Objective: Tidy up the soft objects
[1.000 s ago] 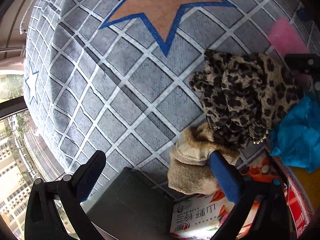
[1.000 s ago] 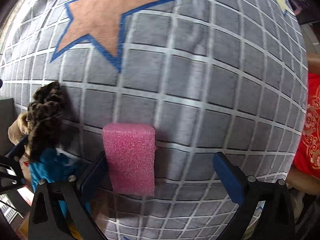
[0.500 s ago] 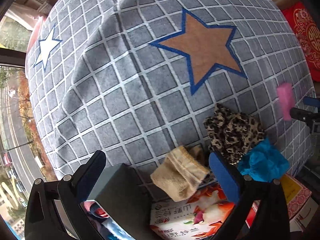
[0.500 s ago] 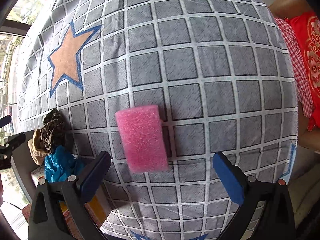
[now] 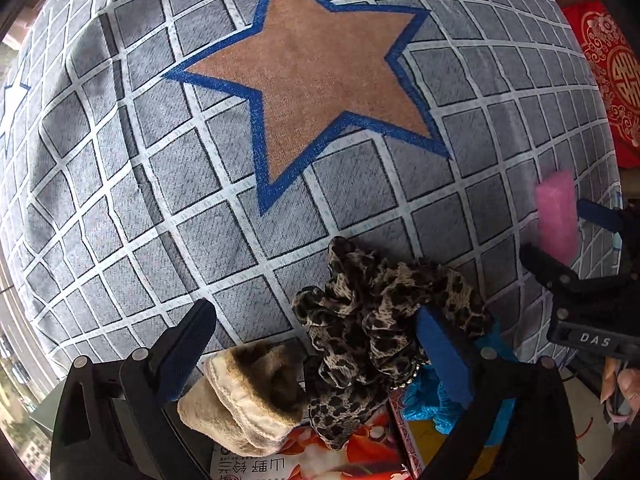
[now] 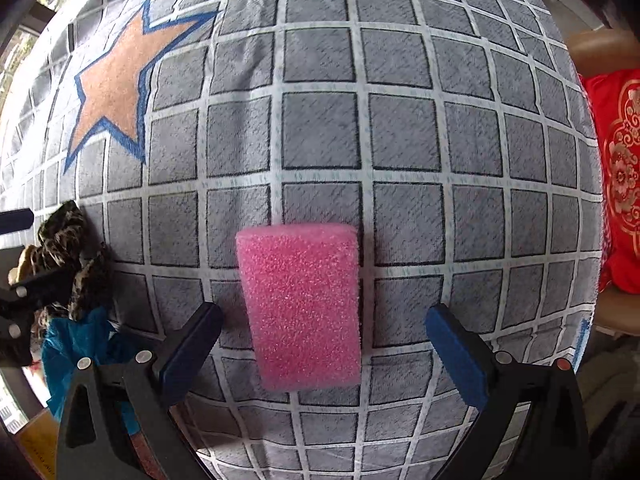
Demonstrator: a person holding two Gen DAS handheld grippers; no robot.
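A pink foam sponge (image 6: 301, 306) lies on the grey checked bedsheet (image 6: 400, 132). My right gripper (image 6: 324, 344) is open, its jaws either side of the sponge's near end without touching it. In the left wrist view the sponge (image 5: 557, 214) shows at far right. My left gripper (image 5: 316, 348) is open and empty. Between its jaws lie a leopard-print cloth (image 5: 380, 320) and a beige fleece item (image 5: 248, 396). A blue cloth (image 5: 436, 400) lies behind the right finger. The leopard cloth (image 6: 68, 252) and blue cloth (image 6: 76, 344) also show in the right wrist view.
A brown star with a blue outline (image 5: 320, 80) is printed on the sheet. Printed boxes (image 5: 304, 460) lie under the cloth pile at the bed's edge. A red patterned pillow (image 6: 620, 184) sits at the right.
Both grippers have moved closer to the bed. The sponge now sits centred between the right gripper's jaws. The cloth pile now sits between the left gripper's jaws.
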